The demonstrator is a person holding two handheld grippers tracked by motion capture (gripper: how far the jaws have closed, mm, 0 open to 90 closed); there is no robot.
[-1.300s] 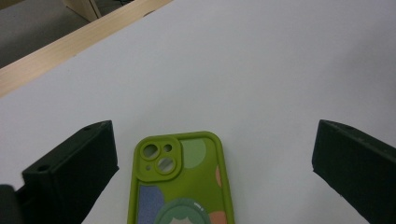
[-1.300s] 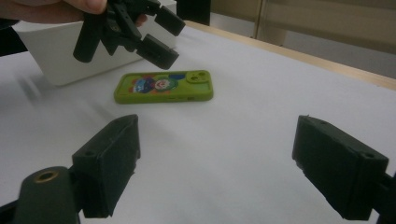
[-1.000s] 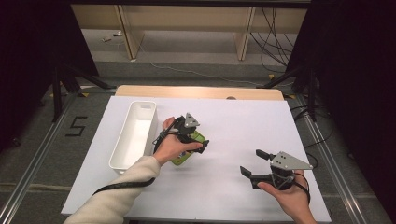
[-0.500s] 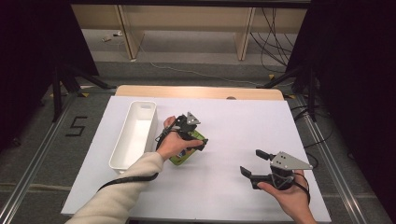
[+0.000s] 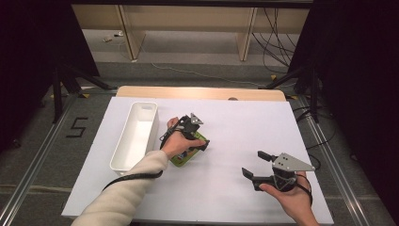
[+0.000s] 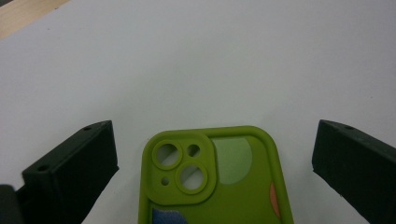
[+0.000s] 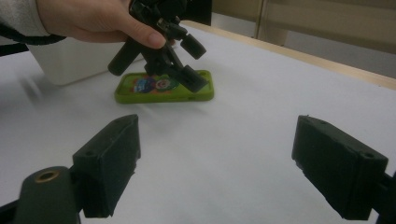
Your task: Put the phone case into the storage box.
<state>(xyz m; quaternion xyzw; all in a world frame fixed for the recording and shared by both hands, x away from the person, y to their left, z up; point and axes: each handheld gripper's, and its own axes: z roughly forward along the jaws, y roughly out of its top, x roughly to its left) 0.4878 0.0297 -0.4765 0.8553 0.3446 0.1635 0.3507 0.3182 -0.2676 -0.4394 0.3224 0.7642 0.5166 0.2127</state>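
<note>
Little has shifted since the earlier frames: left hand-held gripper (image 5: pixel 190 134) stays low over the green phone case (image 5: pixel 187 155), right one unmoved.

Nearest, right hand-held gripper (image 5: pixel 256 167) sits at the near right of the white surface (image 5: pixel 235 122), held in the right hand (image 5: pixel 291 197), grey three-cornered plate on top. Jaws spread wide, nothing between them. It is well apart from the case, bare surface between.

Left forearm in a pale sleeve (image 5: pixel 122 197) comes in from the near left edge, a black cable looping across it.

Mid-surface: green phone case lies flat, back side up, camera cut-out toward the far end. In the left gripper view the case (image 6: pixel 215 182) lies between the two black jaws, which stand open on either side with clear gaps, not touching it. In the right gripper view the left hand (image 7: pixel 98 21) holds its gripper tilted down over the case (image 7: pixel 163 88); whether a jaw tip touches the case I cannot tell.

Just left of the case, a long white tray (image 5: pixel 124 162) runs near to far, close beside the left hand.

Beyond, a wooden edge (image 5: pixel 202 92) borders the far side of the surface. Farther off, floor with cables (image 5: pixel 277 33) and shelf uprights.
</note>
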